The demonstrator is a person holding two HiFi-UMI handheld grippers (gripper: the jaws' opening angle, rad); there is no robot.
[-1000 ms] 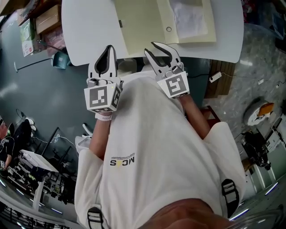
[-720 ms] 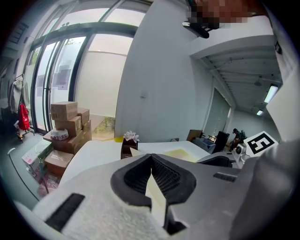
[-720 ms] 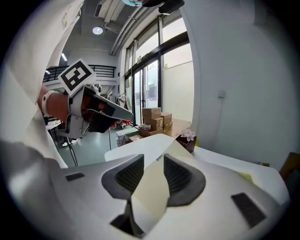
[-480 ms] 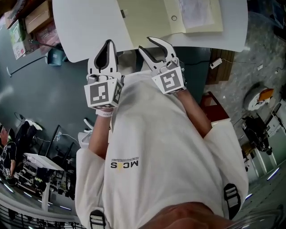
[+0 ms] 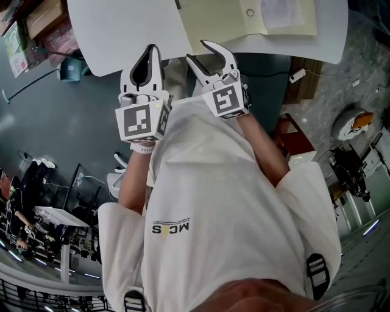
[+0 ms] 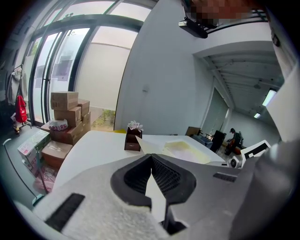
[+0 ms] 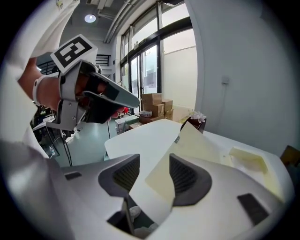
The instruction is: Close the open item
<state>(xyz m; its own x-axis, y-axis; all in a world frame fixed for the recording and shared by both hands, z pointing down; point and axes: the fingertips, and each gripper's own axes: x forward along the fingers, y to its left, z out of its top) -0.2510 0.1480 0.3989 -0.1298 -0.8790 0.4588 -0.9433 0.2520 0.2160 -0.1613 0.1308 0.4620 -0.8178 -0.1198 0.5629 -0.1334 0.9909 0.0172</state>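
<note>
An open cream folder (image 5: pixel 244 17) lies on the white table (image 5: pixel 122 30), with papers on its right half. In the right gripper view its near cover (image 7: pixel 199 140) looks tilted up. Both grippers are held close to the person's chest, short of the table edge. My left gripper (image 5: pixel 150 50) is shut, its tips touching with nothing between them (image 6: pixel 151 155). The jaws of my right gripper (image 5: pixel 197 50) are opening and stand wide apart, empty (image 7: pixel 154 174); the folder shows far beyond the gap.
A small brown box with a white flower (image 6: pixel 133 139) stands on the table beyond the folder. Stacked cardboard boxes (image 6: pixel 65 117) sit by the window on the left. A chair base and cables are on the floor at the right (image 5: pixel 350 177).
The right gripper's jaws have spread wider and it has drifted a little left. The left gripper stays shut. The table has slid up in the head view.
</note>
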